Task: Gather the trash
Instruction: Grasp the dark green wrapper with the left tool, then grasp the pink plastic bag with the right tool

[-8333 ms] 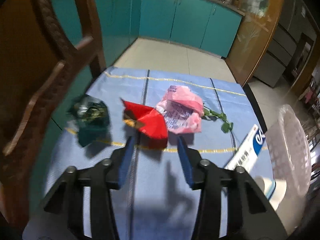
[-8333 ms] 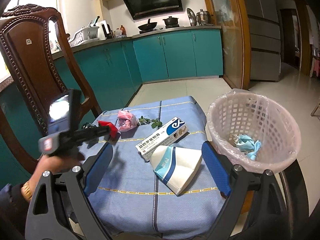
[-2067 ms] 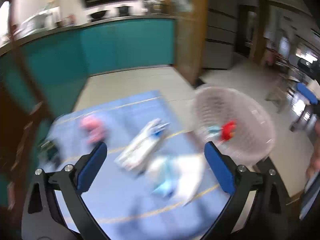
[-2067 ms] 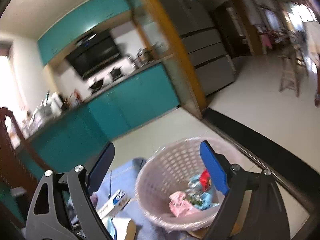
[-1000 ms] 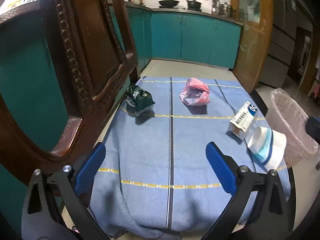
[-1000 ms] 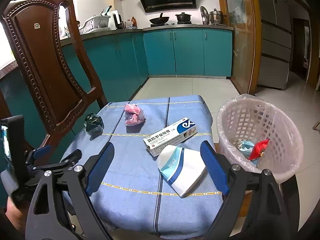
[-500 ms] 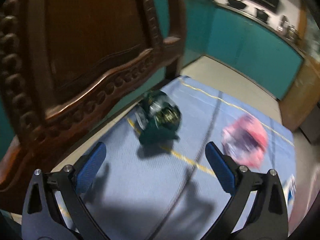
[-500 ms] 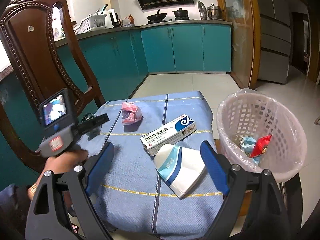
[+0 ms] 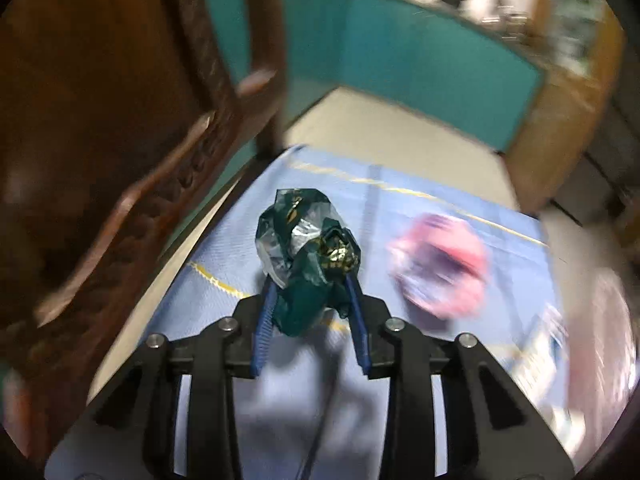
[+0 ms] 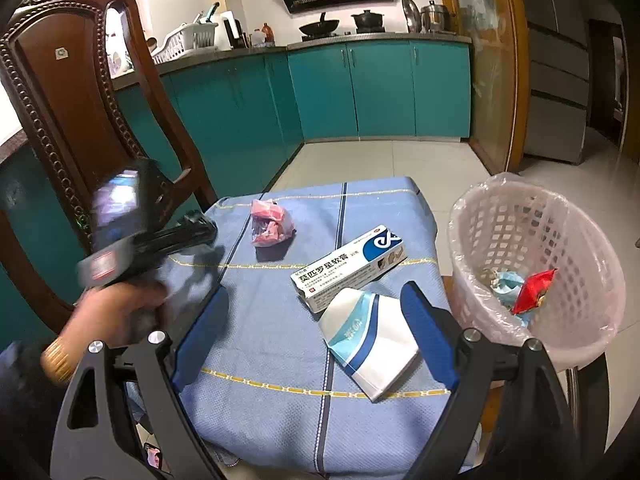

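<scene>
My left gripper (image 9: 310, 286) is shut on a crumpled dark green wrapper (image 9: 308, 256) at the left edge of the blue cloth (image 9: 288, 412). A pink bag (image 9: 440, 268) lies to its right, blurred. In the right wrist view the left gripper (image 10: 196, 226) reaches over the cloth's left side and hides the wrapper. My right gripper (image 10: 316, 336) is open and empty above the near cloth. The pink bag (image 10: 272, 226), a white and blue box (image 10: 352, 266) and a white and blue pouch (image 10: 372, 344) lie on the cloth (image 10: 272, 360). The white basket (image 10: 532, 264) holds trash.
A carved wooden chair (image 10: 72, 92) stands close at the table's left; its back fills the left of the left wrist view (image 9: 100, 140). Teal cabinets (image 10: 360, 88) line the far wall. The basket stands off the table's right edge.
My left gripper has moved forward to the green wrapper and closed on it. The right gripper has stayed open and nearly still.
</scene>
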Demonstrator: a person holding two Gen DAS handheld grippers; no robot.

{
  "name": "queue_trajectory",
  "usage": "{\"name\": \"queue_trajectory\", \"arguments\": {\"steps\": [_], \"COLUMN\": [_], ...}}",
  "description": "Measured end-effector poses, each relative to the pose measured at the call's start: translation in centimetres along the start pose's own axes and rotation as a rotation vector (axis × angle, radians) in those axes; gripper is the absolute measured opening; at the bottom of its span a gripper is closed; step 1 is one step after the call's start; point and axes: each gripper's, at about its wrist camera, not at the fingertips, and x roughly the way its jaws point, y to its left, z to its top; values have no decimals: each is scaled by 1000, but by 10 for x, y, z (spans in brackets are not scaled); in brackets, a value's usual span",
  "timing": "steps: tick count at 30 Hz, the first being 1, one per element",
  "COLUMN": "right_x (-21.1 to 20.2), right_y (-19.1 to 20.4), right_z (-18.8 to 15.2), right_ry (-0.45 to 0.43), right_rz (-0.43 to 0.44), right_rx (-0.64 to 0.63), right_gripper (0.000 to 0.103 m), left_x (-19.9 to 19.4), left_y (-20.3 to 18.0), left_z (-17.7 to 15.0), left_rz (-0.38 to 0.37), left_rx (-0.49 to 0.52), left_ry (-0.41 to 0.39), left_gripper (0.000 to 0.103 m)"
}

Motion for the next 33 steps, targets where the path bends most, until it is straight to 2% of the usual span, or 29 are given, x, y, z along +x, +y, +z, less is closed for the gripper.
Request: {"name": "queue_trajectory", "arguments": {"steps": [3,6,9,15,16,19,20,24,28,30,33], "right_x": [21,54,104,203,220,252,250,204,111,63,17], "right_y": [5,15,30,62,67,69,69,68,57,47,30], "right_z": [10,23,44,80,82,74,73,71,65,54,32], "right_ry": [39,92,165,261,288,400,389,276,138,76,35], "right_rz": [26,52,55,-7,-30,-55,-57,-13,65,60,56], "right_rx": [13,39,64,65,60,69,65,24,-33,-74,-92], "right_gripper": [86,86,86,84,80,40,29,29,29,29,29], "left_x": [-59,-105,-131,-130,-131,-125,-123,-121,-121,-118,-115], "left_y": [11,25,27,33,32,35,36,38,32,29,21], "left_z": [-19,-27,-38,-33,-33,-28,-27,-26,-29,-31,-35], "left_rz": [-111,-209,-213,-209,-206,-206,-206,-208,-212,-213,-226], "left_rx": [33,51,110,160,160,145,142,144,171,179,195], "left_ry": [-89,-143,-191,-198,-196,-172,-163,-142,-130,-120,-103], "left_gripper": [34,34,33,32,32,32,32,32,32,32,32]}}
